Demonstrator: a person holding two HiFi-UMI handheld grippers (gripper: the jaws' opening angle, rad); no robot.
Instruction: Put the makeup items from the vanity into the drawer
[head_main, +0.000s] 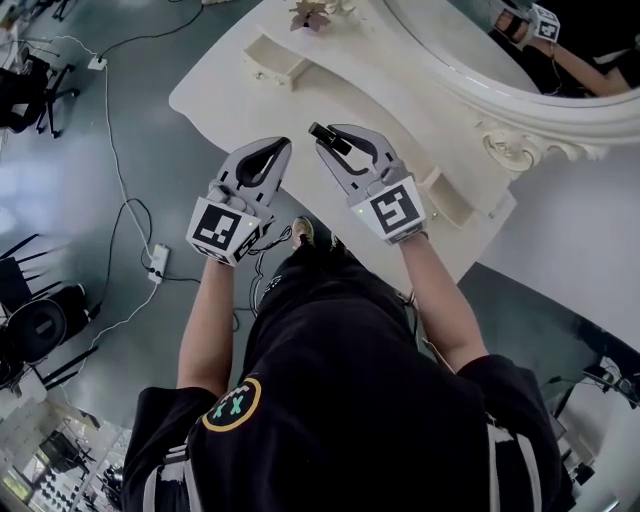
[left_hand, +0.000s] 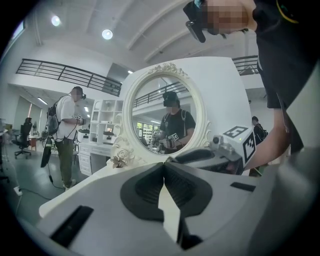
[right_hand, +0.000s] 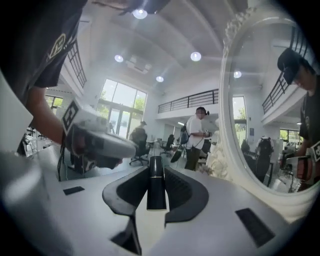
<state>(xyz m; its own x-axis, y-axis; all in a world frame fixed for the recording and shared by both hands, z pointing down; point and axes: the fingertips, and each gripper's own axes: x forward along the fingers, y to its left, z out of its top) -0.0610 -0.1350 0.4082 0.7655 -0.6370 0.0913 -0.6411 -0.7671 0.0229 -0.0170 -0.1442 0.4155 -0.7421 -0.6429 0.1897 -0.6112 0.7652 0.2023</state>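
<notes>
A slim black makeup tube (head_main: 327, 136) (right_hand: 156, 183) stands lengthwise between the pads of my right gripper (head_main: 334, 140) (right_hand: 156, 186), which is shut on it above the white vanity top (head_main: 380, 95). My left gripper (head_main: 283, 146) (left_hand: 163, 167) hovers just to its left, with its jaws shut and nothing between them. Each gripper shows in the other's view: the right gripper (left_hand: 220, 150) and the left gripper (right_hand: 95, 140). An open white drawer (head_main: 272, 58) sits at the vanity's far left end. A second open drawer (head_main: 448, 200) lies near the right gripper's cube.
The oval mirror (head_main: 500, 60) (left_hand: 167, 115) (right_hand: 270, 110) in an ornate white frame rises behind the vanity. A flower ornament (head_main: 310, 14) sits at the far edge. Cables and a power strip (head_main: 157, 262) lie on the floor. Other people (left_hand: 67, 135) (right_hand: 196, 135) stand in the room.
</notes>
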